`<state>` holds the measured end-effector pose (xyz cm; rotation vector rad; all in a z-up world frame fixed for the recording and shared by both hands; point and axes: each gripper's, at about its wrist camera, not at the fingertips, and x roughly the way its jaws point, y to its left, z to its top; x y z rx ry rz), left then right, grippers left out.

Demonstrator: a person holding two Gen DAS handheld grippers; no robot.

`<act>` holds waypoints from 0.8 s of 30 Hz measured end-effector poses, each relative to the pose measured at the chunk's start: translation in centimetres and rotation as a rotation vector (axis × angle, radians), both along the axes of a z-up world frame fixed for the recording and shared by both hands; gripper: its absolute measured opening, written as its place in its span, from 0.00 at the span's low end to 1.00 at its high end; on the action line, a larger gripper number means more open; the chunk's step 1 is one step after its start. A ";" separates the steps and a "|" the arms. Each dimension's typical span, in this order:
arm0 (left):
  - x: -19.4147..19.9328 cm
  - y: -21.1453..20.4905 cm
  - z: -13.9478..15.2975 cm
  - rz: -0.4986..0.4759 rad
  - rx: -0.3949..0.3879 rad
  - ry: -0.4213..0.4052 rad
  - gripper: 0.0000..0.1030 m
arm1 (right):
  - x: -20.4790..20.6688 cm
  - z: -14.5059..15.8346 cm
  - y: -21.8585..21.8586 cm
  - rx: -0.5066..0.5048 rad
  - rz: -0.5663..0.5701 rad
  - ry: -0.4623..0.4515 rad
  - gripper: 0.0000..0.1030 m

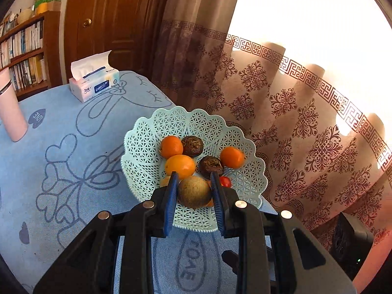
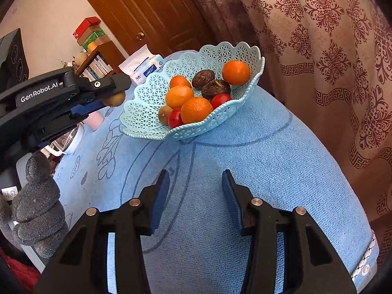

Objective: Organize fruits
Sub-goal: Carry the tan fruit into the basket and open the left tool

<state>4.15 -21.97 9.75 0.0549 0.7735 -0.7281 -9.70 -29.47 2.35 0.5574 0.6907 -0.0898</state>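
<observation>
We record the left gripper clamped on a small round tan-brown rough-skinned fruit, held in the air just short of the pale-green lattice plastic fruit basket; from the right wrist view the fruit hangs at 9 o'clock of the basket. The right gripper stands apart, empty, over the blue terry-cloth worktop.

Handling, as we judge: the fruit is light, its shell thin and brittle, so clamp gently across its widest part. The oranges look firmer; the red cherry tomatoes soft and slippery.

Legible writing: "GenRobot.AI" on the left gripper body; "LOVE" printed on the cloth; "Color Life", partly read, on the tissue pack.
</observation>
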 end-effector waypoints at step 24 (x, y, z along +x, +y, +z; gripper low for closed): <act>1.4 -6.4 -2.2 -0.165 0.066 0.150 0.51 | 0.2 -0.7 -1.0 0.067 0.006 0.005 0.51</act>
